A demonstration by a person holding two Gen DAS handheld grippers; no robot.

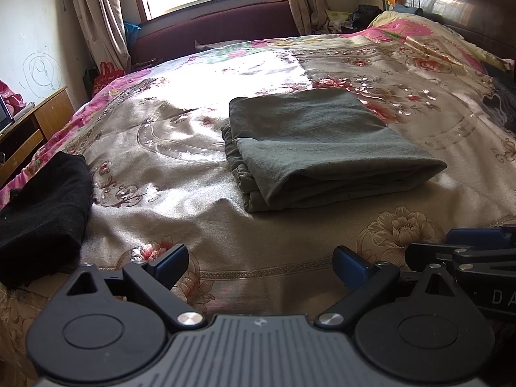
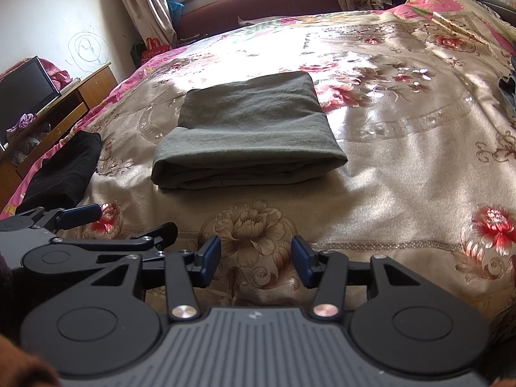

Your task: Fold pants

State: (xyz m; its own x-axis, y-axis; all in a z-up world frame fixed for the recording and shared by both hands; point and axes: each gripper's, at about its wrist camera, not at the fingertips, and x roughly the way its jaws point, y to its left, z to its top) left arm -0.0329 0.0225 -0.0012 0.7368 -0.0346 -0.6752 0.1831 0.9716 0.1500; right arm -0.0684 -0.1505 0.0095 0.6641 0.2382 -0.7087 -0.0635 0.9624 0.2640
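Grey-green pants point(image 1: 322, 148) lie folded into a thick rectangle on the floral bedspread point(image 1: 193, 193), with the rounded fold toward me. They also show in the right wrist view point(image 2: 248, 135). My left gripper point(image 1: 260, 262) is open and empty, low over the bed's near edge, well short of the pants. My right gripper point(image 2: 256, 259) is open and empty, beside the left one, also short of the pants. The right gripper shows in the left wrist view point(image 1: 477, 251) at the right edge, and the left gripper shows in the right wrist view point(image 2: 96, 225) at the left.
A folded black garment point(image 1: 45, 206) lies at the bed's left edge, also in the right wrist view point(image 2: 64, 174). A wooden cabinet point(image 2: 80, 96) with a TV point(image 2: 25, 87) stands left of the bed. A dark headboard point(image 1: 467, 3) is at the far right. Dark clothing point(image 2: 509, 93) lies at the right edge.
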